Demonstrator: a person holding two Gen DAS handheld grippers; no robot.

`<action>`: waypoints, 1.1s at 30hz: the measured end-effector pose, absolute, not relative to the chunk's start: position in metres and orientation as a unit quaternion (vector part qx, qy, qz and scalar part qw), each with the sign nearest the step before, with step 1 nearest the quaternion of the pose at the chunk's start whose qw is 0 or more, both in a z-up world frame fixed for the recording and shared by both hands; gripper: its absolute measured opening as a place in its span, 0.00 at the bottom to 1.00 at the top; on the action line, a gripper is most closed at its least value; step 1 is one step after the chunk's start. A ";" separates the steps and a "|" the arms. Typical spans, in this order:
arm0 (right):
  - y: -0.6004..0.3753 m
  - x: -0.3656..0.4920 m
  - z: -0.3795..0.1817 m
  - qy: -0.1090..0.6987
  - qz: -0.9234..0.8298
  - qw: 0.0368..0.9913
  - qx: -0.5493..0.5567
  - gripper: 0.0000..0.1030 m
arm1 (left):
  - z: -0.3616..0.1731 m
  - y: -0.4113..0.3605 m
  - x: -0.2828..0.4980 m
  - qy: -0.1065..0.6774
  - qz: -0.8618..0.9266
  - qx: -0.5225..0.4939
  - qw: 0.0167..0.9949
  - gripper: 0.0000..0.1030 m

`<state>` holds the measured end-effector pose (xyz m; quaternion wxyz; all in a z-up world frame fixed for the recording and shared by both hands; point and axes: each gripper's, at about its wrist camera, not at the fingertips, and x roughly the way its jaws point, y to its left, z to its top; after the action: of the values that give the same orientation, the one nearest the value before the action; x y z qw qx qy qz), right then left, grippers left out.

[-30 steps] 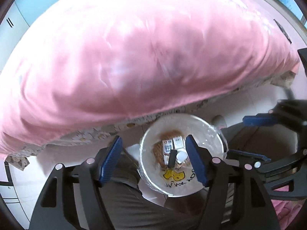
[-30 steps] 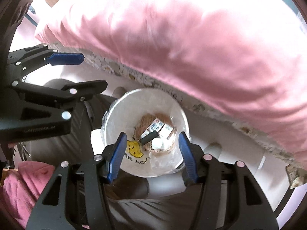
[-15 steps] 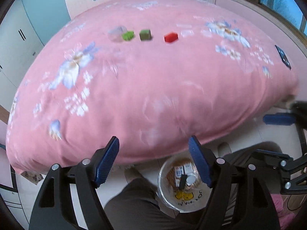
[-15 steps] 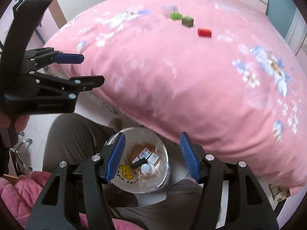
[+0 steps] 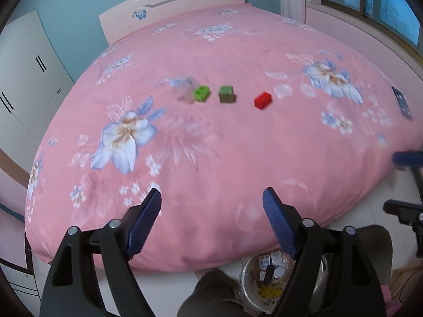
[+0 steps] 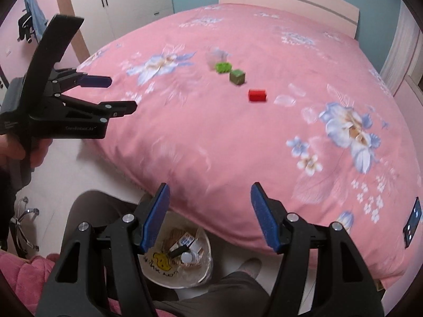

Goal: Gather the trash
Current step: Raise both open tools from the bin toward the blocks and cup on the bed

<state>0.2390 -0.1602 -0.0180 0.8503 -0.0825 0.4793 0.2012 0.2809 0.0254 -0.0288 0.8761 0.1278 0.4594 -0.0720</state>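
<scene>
The bedspread (image 5: pixel 227 137) is pink, printed with pale blue and white flowers with tan centres, and on it lie a bright green block (image 5: pixel 202 93), a dull olive-green cube (image 5: pixel 226 94) and a red block (image 5: pixel 262 100). Both grippers are black with ribbed blue pads (image 6: pixel 260 212); the white bin (image 6: pixel 182 284) bears a yellow cartoon figure

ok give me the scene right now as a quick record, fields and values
surface: pink floral bed
items on bed: bright green block, dark green block, red block, all in a row
also on bed: phone near the edge
trash bin: on floor by the bed, already holds trash
left tool: open, empty
right tool: open, empty
</scene>
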 end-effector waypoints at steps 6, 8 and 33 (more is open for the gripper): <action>-0.162 0.271 -0.004 0.468 0.195 0.858 -0.086 0.62 | -0.017 0.031 0.311 0.451 -0.069 0.130 0.880 0.79; -0.162 0.285 -0.001 0.467 0.194 0.859 -0.085 0.62 | -0.015 0.032 0.323 0.449 -0.072 0.131 0.881 0.80; -0.146 0.419 -0.060 0.505 0.197 0.838 -0.069 0.64 | -0.073 0.069 0.468 0.486 -0.064 0.125 0.863 0.83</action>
<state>0.4191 -0.1459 -0.0600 0.8375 -0.0690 0.5051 0.1966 0.4684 0.0688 -0.0734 0.8627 0.1252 0.4858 -0.0639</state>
